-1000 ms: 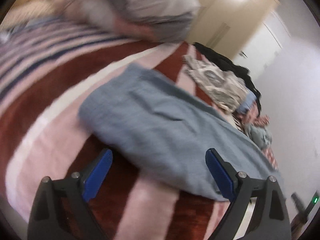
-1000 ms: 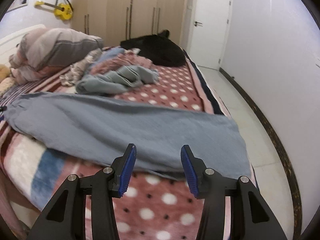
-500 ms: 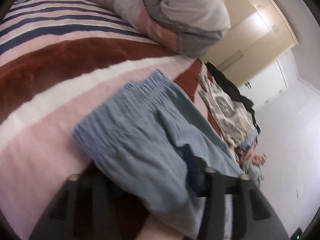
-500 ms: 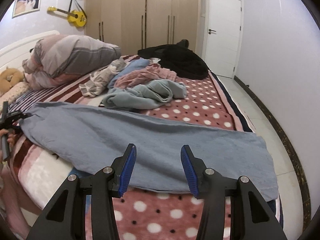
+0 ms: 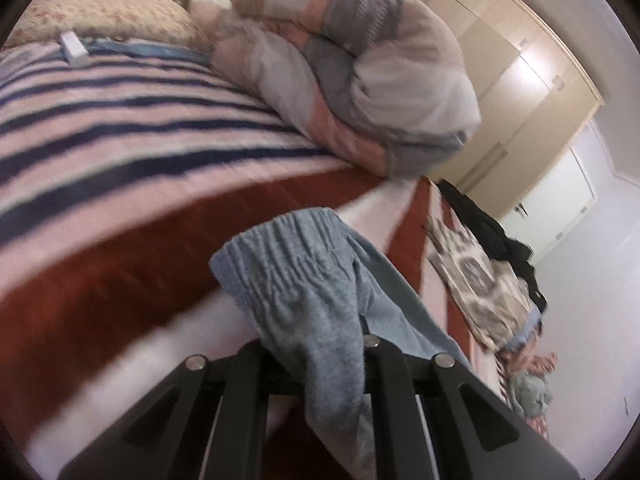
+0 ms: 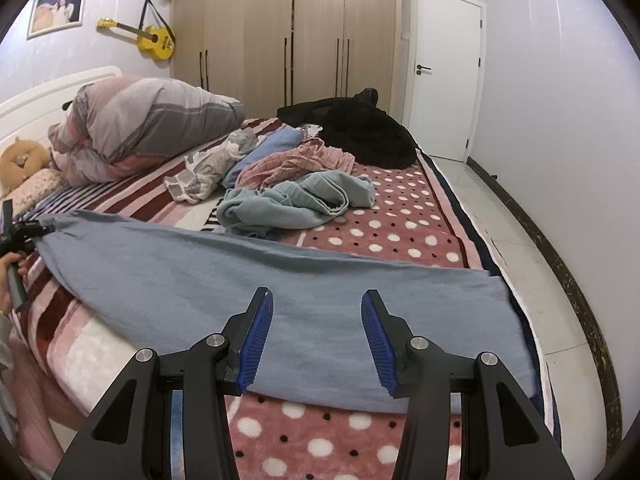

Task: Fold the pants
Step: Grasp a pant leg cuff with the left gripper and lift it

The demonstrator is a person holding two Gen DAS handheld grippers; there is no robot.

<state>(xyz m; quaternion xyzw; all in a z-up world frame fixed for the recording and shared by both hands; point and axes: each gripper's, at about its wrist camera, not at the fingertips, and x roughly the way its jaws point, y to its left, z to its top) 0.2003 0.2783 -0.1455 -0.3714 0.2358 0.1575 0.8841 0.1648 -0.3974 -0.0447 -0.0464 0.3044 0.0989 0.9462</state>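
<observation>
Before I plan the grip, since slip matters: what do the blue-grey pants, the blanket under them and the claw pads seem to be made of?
The blue-grey pants look like soft matte woven cloth, perhaps cotton: heathered, limp, with a gathered elastic waistband. The blanket looks like plush fleece, fuzzy with soft-edged dots. The right claw pads seem ribbed blue rubber or plastic, on matte black arms.

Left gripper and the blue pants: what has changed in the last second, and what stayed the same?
The left gripper moved in from open and closed on the waistband end of the blue pants, lifting that end off the bed. The right gripper stayed open above the leg end, and the clothes pile did not move.
</observation>
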